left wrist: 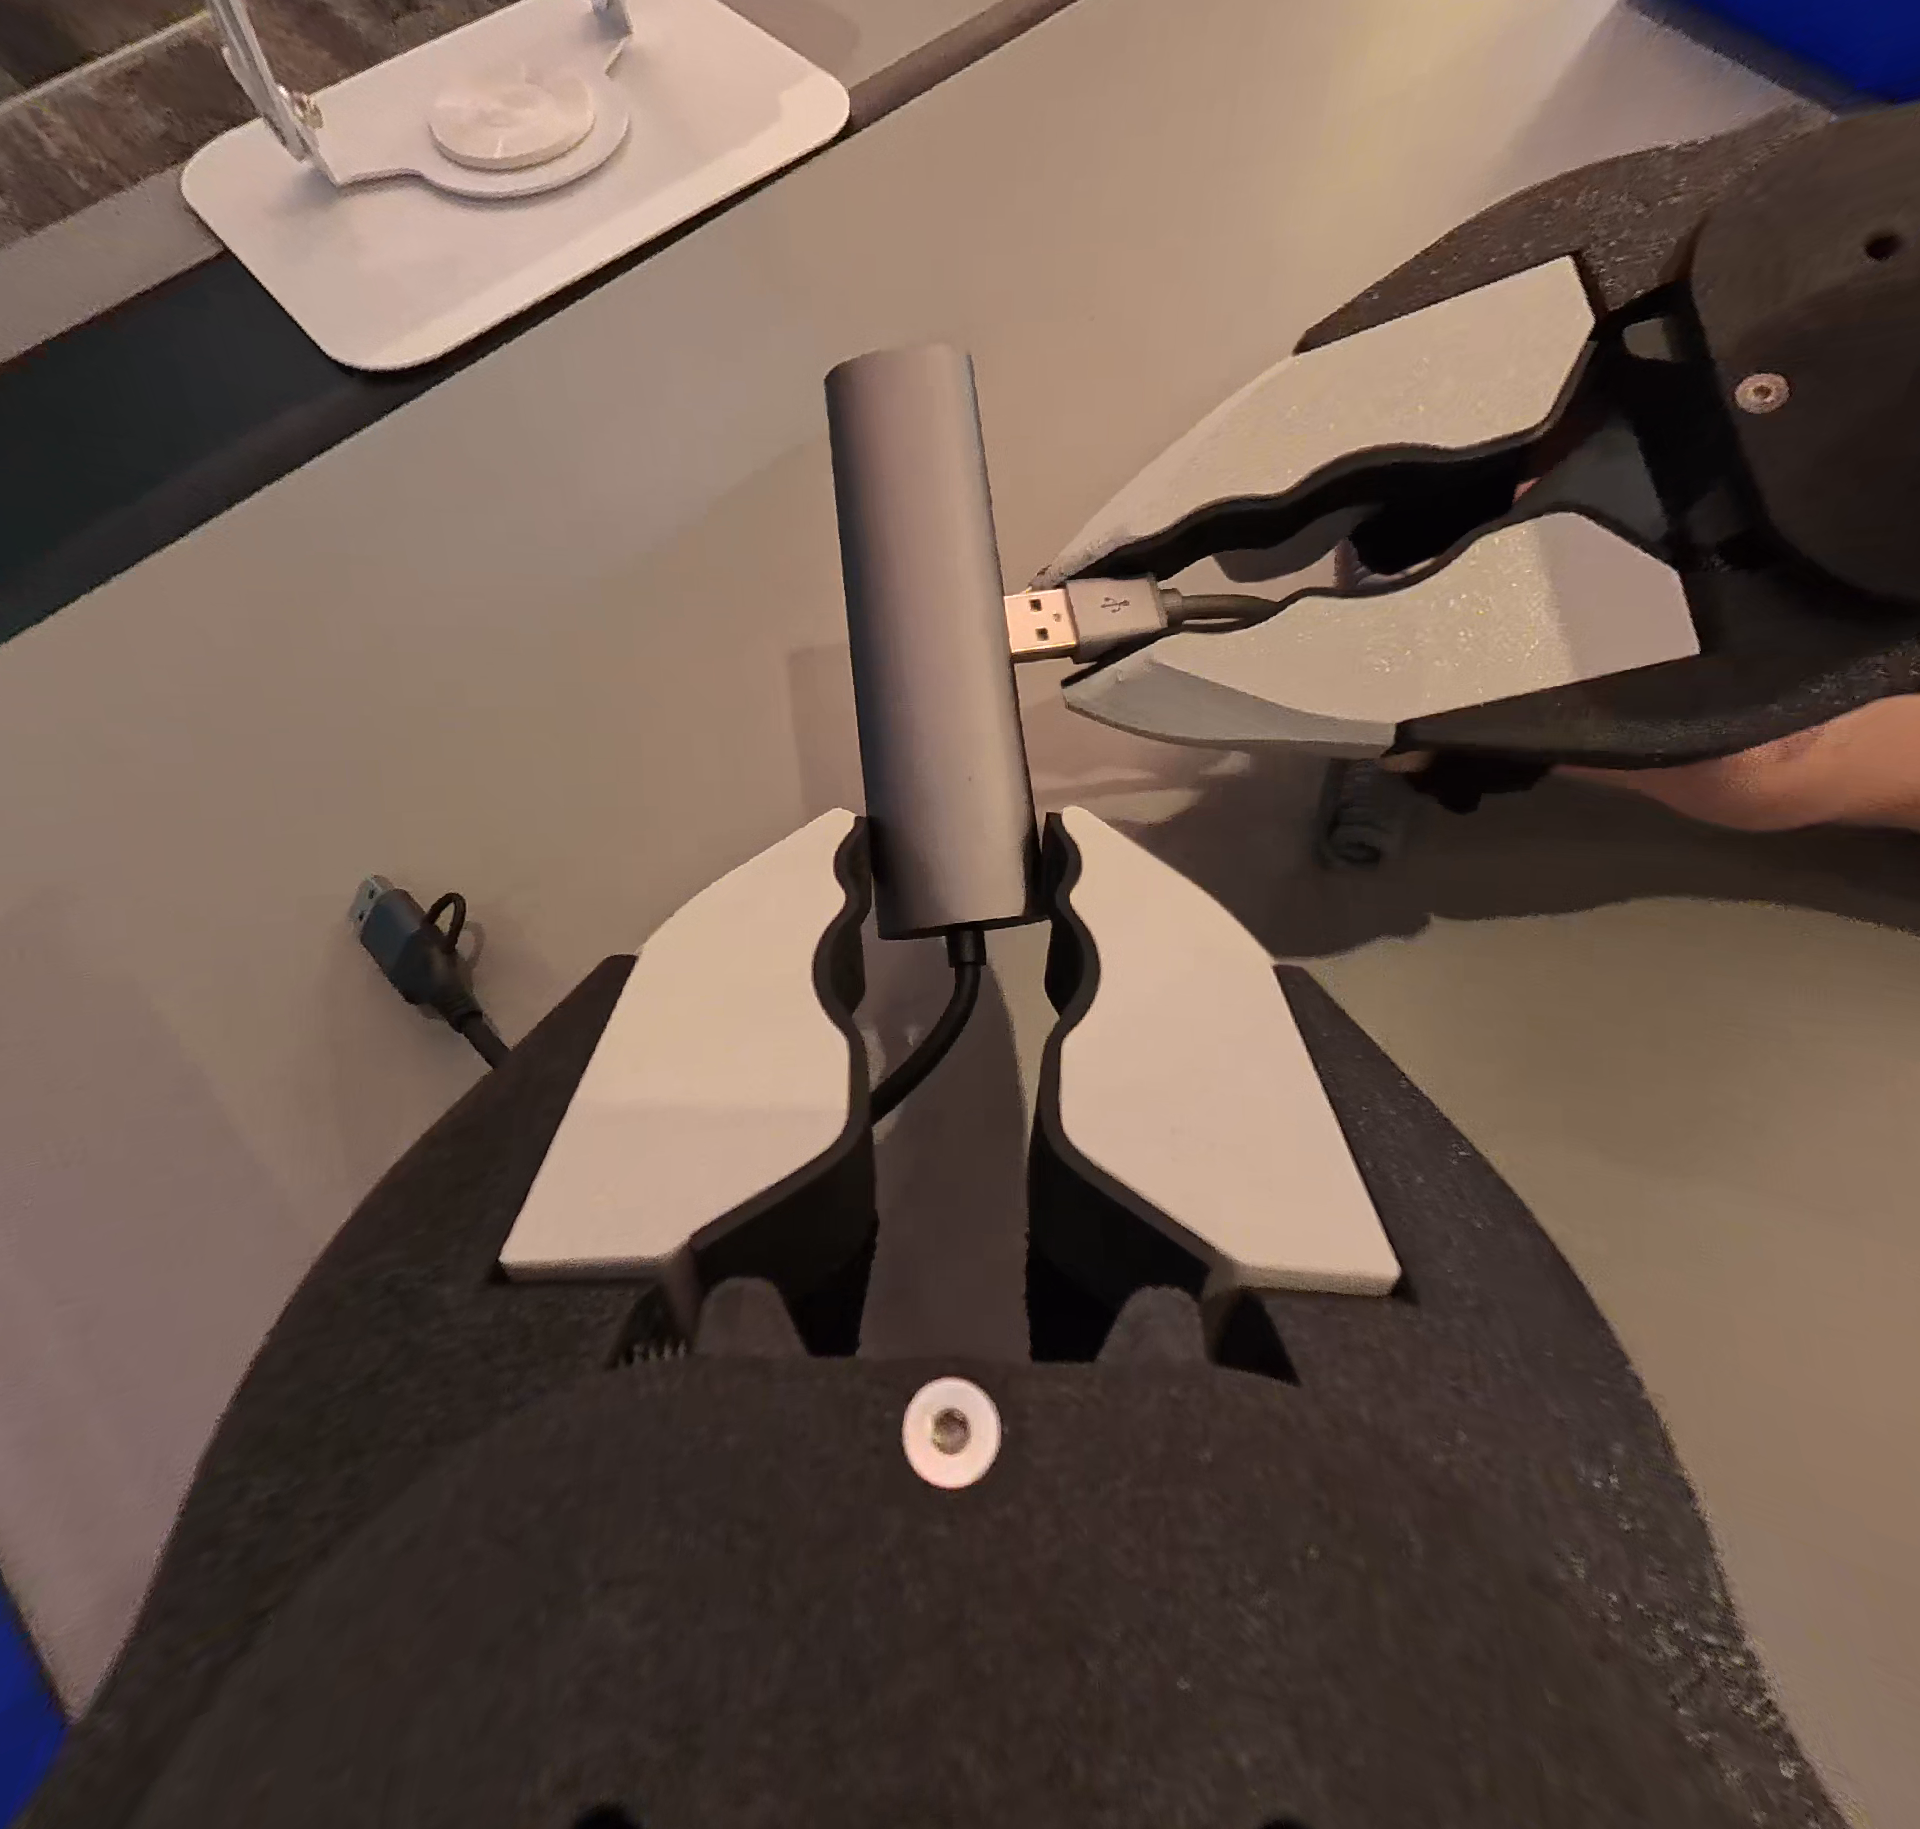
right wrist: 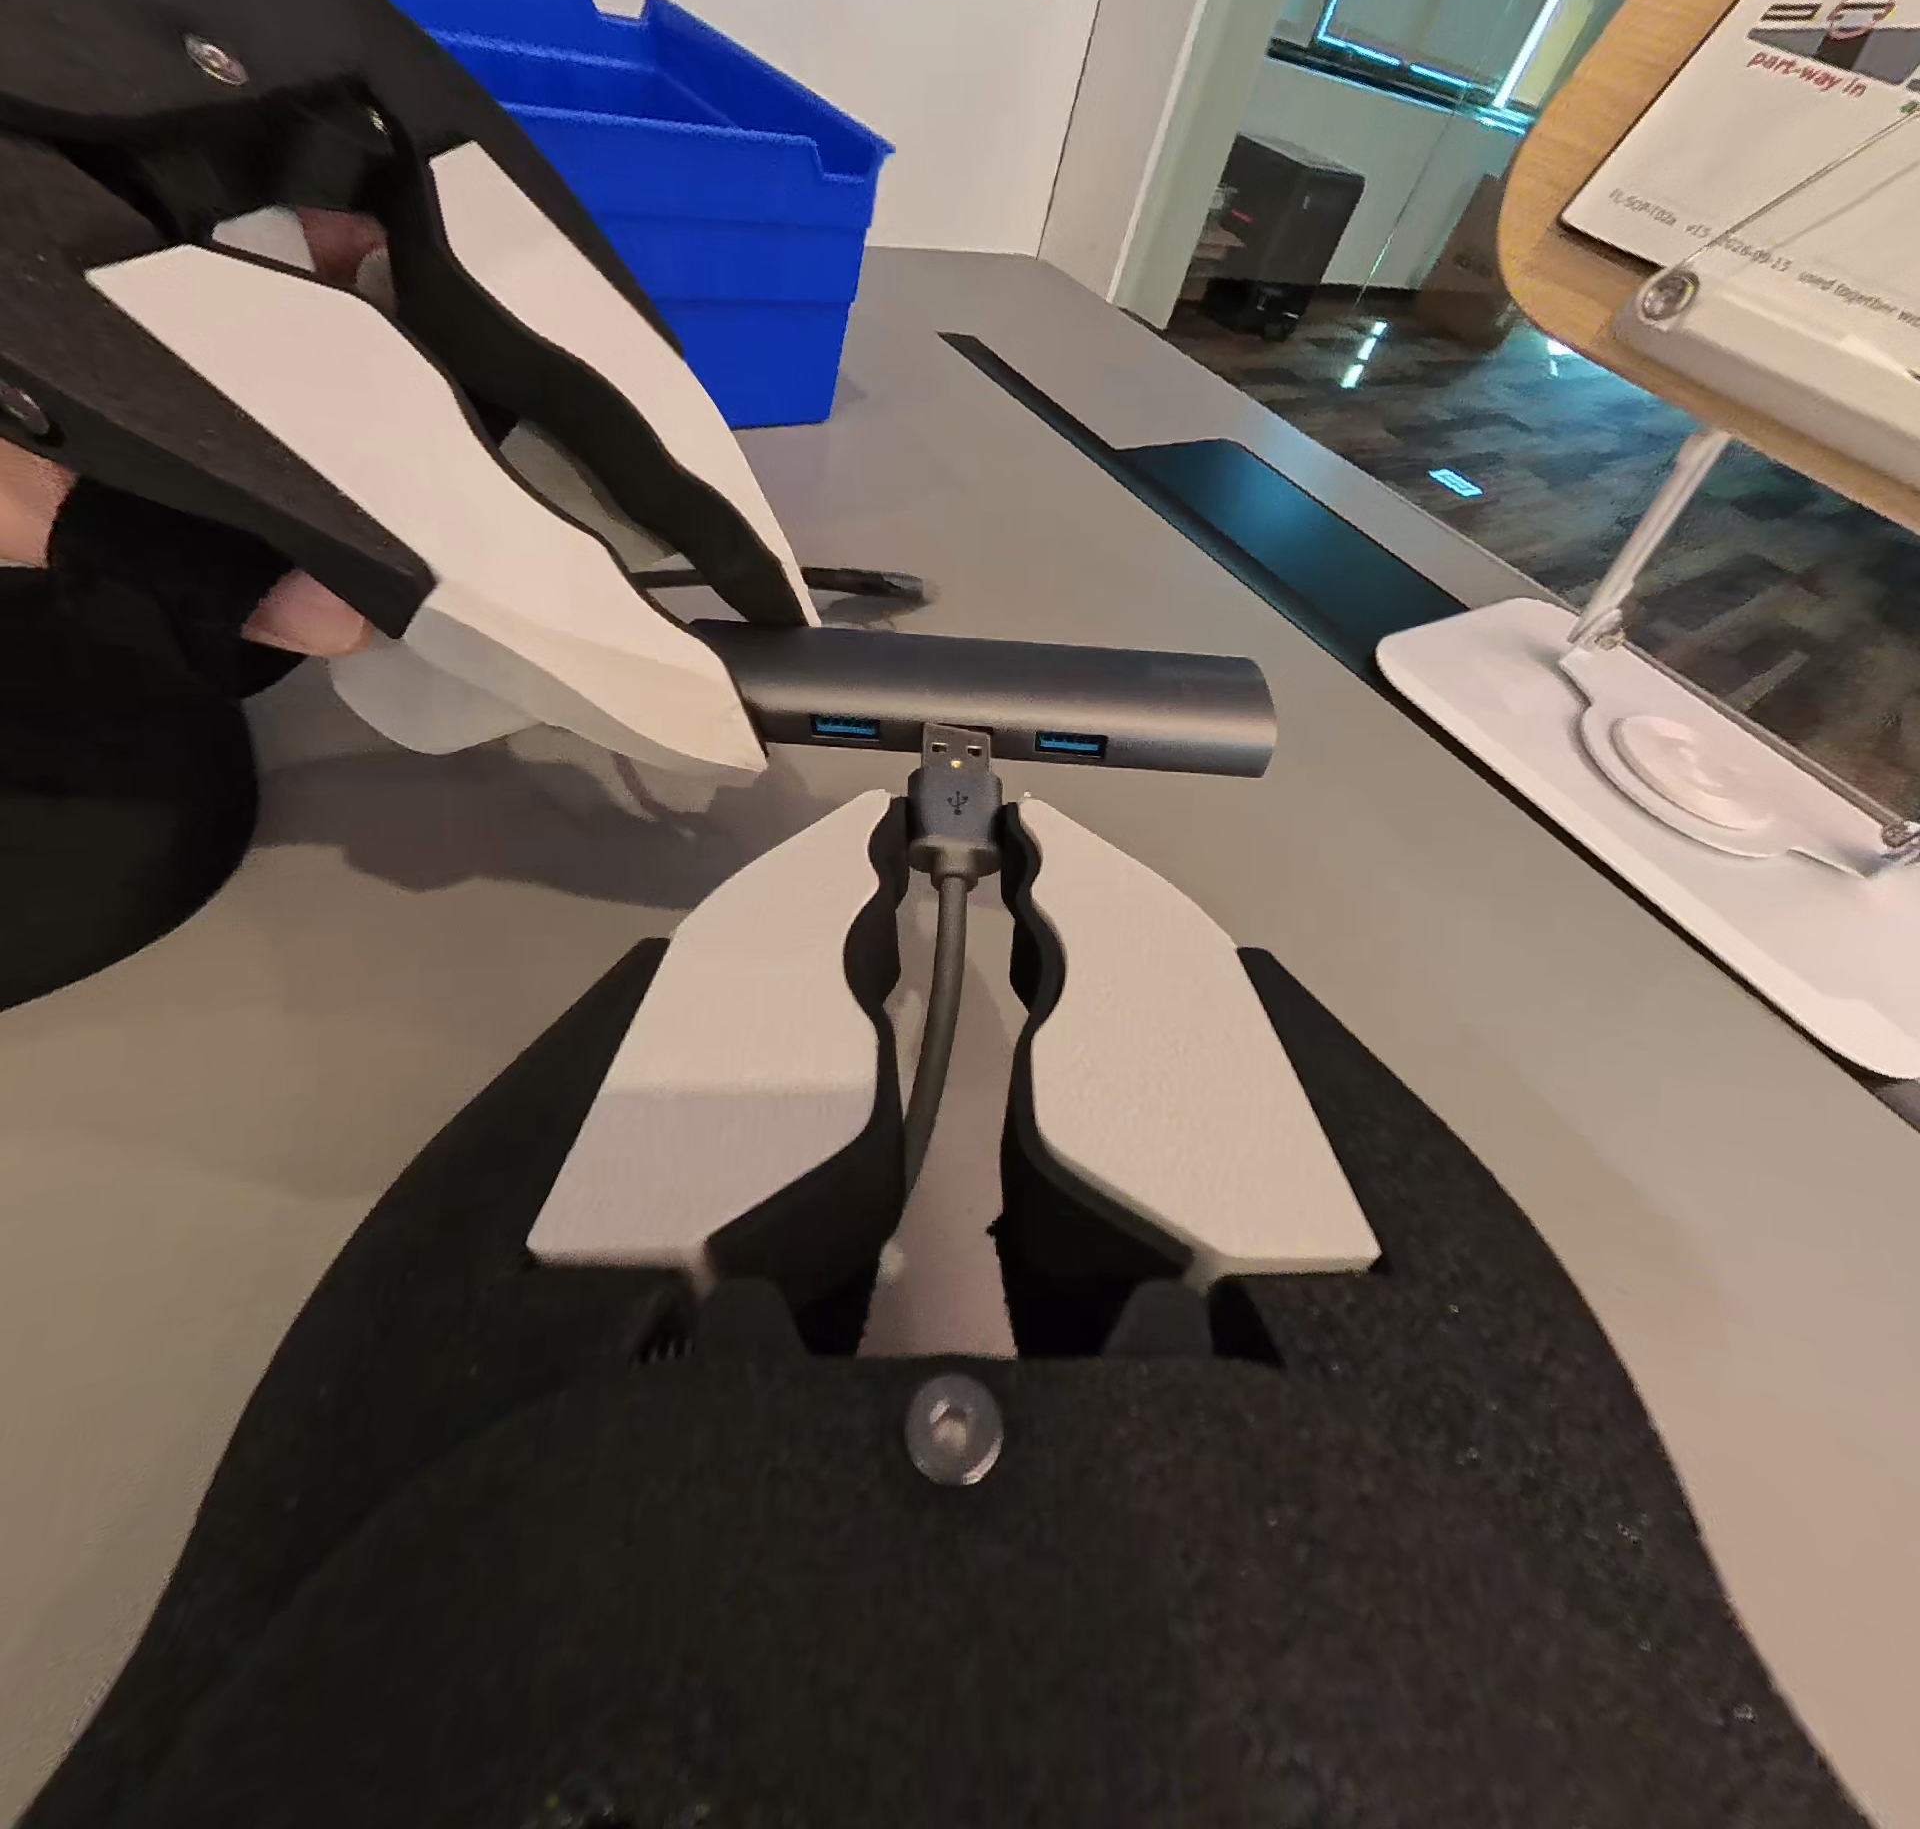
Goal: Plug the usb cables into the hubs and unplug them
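My left gripper point(left wrist: 951, 829) is shut on the near end of a dark grey USB hub point(left wrist: 925, 616), which points away from me just above the grey table. My right gripper point(right wrist: 956, 803) is shut on a grey USB-A plug point(right wrist: 956, 782) whose cable runs back between the fingers. The plug's metal tip meets the hub's point(right wrist: 997, 699) middle port, between two blue ports; how deep it sits I cannot tell. In the left wrist view the right gripper point(left wrist: 1065, 626) comes in from the right holding the plug point(left wrist: 1081, 621) against the hub's side. In the right wrist view the left gripper point(right wrist: 764, 688) holds the hub's left end.
The hub's own blue-tipped plug point(left wrist: 400, 932) lies on the table point(left wrist: 468, 636) at the left. A white stand base point(left wrist: 520, 179) with a clear document holder sits at the table's far edge, also in the right wrist view point(right wrist: 1621, 792). A blue bin point(right wrist: 675, 179) stands behind the left gripper.
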`<state>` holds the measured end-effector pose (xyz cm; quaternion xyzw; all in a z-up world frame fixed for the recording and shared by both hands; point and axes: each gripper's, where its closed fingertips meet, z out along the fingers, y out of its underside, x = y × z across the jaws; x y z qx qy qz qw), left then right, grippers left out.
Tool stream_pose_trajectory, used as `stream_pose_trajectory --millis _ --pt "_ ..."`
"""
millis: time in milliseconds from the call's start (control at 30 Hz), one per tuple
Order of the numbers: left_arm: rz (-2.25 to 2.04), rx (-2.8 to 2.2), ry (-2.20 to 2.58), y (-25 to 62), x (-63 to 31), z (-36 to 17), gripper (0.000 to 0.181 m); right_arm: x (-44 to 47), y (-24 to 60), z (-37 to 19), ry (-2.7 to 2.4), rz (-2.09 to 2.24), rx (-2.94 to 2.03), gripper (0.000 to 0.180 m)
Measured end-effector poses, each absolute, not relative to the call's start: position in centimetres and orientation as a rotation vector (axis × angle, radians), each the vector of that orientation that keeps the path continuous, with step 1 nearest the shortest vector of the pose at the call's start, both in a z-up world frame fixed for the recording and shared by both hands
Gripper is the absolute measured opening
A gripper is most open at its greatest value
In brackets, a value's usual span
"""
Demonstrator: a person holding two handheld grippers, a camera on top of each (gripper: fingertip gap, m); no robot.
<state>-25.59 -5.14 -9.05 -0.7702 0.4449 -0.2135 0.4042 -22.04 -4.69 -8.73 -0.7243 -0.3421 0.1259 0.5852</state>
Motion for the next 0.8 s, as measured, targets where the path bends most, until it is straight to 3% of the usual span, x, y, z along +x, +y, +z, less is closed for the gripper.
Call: stream_pose_trajectory --millis 400,567,800 --pt "-0.459 -1.93 1.163 -5.26 -25.55 -9.14 0.031 -21.91 -4.7 -8.42 -0.91 0.064 -1.615 0.017" --pt "-0.507 -1.905 1.137 -5.21 -25.44 -8.56 0.031 -21.89 -4.66 -8.18 -0.845 0.235 -1.653 0.017" --pt "-0.419 -1.895 1.171 -5.06 -25.51 -8.94 0.031 -21.83 -4.5 -8.54 -0.85 0.138 -1.676 0.017"
